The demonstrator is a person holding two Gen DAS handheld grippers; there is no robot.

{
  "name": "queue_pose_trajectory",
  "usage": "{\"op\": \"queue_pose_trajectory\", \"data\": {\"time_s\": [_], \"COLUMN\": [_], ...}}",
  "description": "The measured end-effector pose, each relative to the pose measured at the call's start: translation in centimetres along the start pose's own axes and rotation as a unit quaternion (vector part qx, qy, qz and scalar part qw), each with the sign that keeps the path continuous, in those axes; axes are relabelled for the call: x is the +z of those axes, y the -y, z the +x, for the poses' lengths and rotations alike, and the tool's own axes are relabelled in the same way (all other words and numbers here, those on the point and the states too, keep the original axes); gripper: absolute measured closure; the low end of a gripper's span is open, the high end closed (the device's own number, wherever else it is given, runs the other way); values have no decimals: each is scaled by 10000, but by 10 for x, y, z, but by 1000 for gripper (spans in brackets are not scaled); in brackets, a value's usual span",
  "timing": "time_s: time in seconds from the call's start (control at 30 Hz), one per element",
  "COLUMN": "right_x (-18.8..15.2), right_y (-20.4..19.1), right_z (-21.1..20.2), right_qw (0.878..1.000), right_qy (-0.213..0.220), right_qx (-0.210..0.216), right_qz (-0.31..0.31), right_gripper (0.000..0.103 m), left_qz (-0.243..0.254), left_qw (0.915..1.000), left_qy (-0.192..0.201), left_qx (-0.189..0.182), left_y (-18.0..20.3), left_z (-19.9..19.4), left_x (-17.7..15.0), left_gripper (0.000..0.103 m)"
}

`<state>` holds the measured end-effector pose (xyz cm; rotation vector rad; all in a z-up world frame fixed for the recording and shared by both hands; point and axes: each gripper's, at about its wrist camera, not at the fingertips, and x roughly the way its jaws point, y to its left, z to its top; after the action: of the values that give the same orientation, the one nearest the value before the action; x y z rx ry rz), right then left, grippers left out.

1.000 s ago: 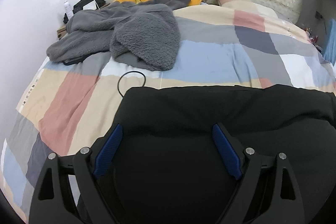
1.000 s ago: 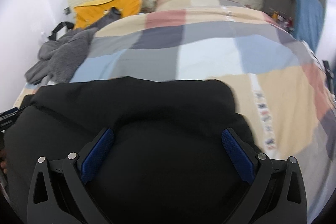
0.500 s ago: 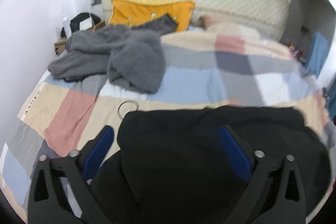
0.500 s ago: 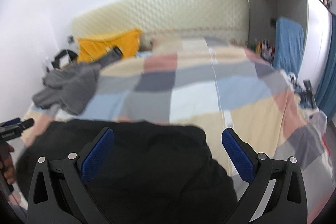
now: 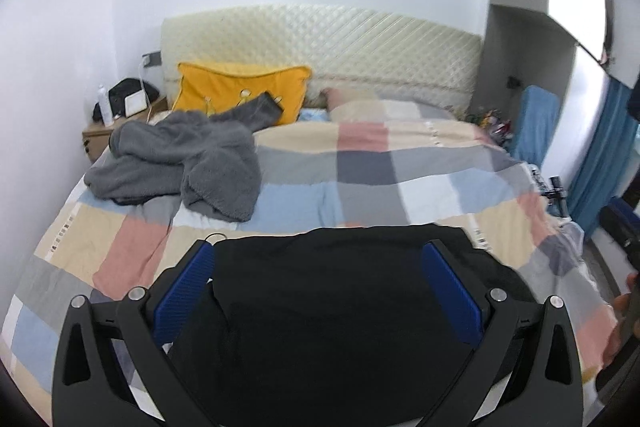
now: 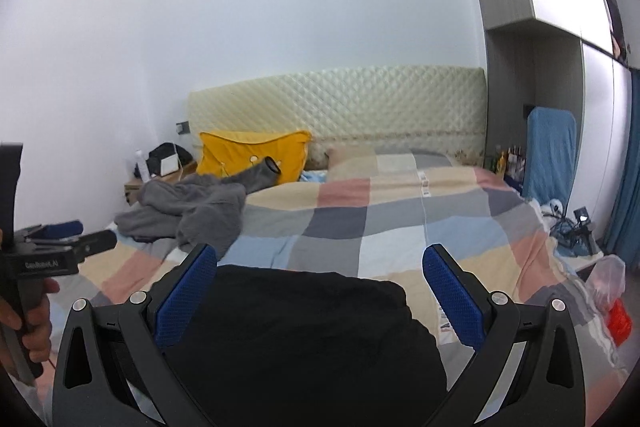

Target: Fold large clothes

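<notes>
Both claws gaped wide, gripping nothing: left claw point(image 5: 318, 271), right claw point(image 6: 320, 275). Black garment point(image 5: 340, 307) lay bunched on the bed point(image 5: 400, 187) beneath them. Left handle lettering in right view: blurred, unreadable.

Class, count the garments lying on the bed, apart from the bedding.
2. A black garment lies at the near edge, under both open tongs. A gray fleece garment is heaped at the far left, near the yellow pillow. More could be hidden beneath the heap.
</notes>
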<state>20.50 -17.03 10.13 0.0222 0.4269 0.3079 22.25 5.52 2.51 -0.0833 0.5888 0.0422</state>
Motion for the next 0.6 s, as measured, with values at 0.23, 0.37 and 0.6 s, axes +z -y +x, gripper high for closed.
{"op": "queue_pose_trajectory", "data": {"time_s": [0.23,0.37,0.6], "right_x": [1,-3,-13], "right_y": [-25,-30,-44], "right_z": [-57,-81,-119], "right_qw": [9990,9986,9983], "right_qy": [400,468,521], "right_qx": [136,245,272], "right_qz": [-160,18,-1], "right_gripper": [0,0,0], "left_qz": [102,92,94], "left_qw": [9996,9994,9988], "left_qy": [221,295,419], "left_qx": [-168,-145,-249], "left_y": [13,15,20], "left_z": [-62,-88,-127], "left_x": [-13,-21,-36], "left_gripper": [0,0,0]}}
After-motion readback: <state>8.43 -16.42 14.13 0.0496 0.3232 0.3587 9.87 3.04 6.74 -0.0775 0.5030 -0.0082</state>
